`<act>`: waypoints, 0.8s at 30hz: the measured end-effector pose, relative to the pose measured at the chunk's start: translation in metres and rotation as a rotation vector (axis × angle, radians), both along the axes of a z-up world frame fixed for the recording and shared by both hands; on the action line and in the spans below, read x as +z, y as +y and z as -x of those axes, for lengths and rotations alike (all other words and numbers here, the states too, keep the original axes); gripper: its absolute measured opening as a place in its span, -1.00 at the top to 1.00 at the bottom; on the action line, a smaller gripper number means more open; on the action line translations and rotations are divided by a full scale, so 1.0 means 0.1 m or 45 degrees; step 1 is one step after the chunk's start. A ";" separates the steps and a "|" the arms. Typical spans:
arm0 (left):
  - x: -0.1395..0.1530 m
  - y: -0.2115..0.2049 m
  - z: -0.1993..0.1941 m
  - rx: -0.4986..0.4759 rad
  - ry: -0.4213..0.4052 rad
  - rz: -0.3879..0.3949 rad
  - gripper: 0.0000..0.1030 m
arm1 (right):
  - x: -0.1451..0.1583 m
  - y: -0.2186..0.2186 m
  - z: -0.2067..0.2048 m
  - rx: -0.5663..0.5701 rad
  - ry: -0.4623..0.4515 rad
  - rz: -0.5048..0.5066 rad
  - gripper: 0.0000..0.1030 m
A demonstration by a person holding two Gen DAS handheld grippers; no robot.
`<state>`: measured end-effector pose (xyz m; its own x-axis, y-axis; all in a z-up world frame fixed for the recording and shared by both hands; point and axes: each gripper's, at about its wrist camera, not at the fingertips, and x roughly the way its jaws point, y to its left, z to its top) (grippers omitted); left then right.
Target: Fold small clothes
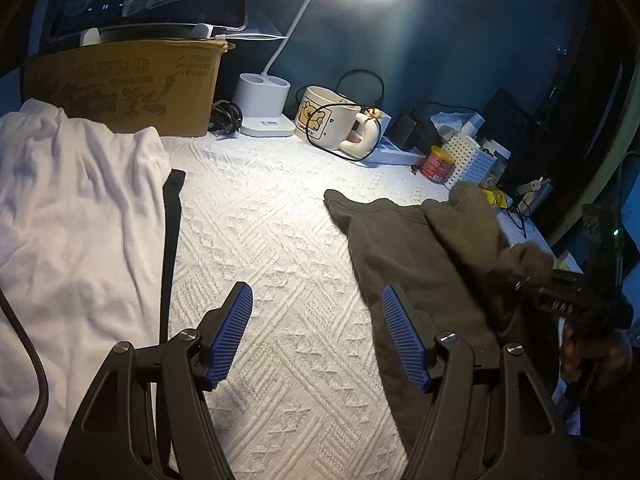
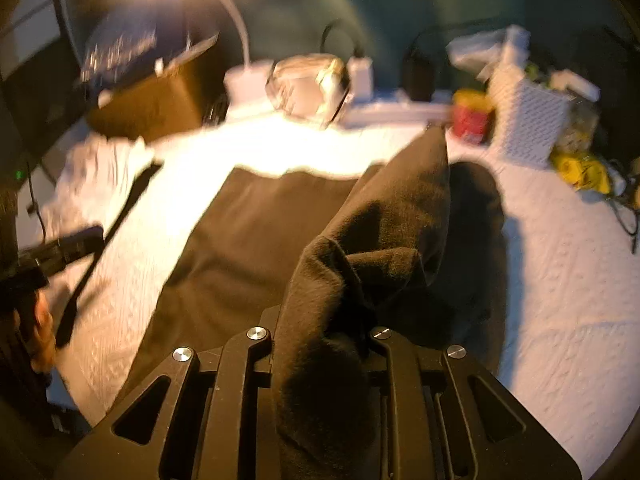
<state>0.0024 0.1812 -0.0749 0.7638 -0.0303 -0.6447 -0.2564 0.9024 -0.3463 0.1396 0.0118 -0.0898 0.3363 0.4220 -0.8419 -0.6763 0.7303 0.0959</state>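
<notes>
We're mid-fold on the dark garment. It lies on the right side of the bench, mostly flat on the white textured cover. Its right portion is lifted and bunched.

Right claw is clamped on that bunched fabric. In its own view the cloth fills the gap between the jaws and hides the pads, with a raised fold standing up ahead of it. That view is motion-blurred, so we can't read how neat the edge is.

Left claw has its jaws apart and holds nothing. Its blue pads hang over bare cover just left of the garment's near edge; we can't tell whether the right pad touches the cloth.

Progress, as we judge it:
- 1 fold started, not laid down.
- Main panel looks reasonably flat, far corner spread out.
- Remaining: carry the lifted part across, set it down, smooth, then likely at least 1 more fold.

A white garment sits in a loose, wrinkled heap on the left, with a black strap along its edge. It doesn't look folded, so that one is probably pending too.

Clutter at the back (mug, lamp base, cardboard box) is well apart from the work area.
</notes>
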 end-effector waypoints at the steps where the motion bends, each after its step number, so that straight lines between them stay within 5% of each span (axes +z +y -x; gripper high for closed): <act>1: 0.00 0.00 0.01 0.002 0.002 0.000 -0.32 | -0.04 0.05 0.04 0.019 0.015 0.013 0.59; 15: 0.06 -0.03 0.21 0.024 0.006 -0.017 -0.32 | -0.18 0.52 0.78 0.377 0.161 -0.014 0.50; 24: 0.15 -0.24 0.26 -0.012 0.004 -0.032 -0.32 | -0.14 0.35 1.01 0.386 0.161 -0.051 0.49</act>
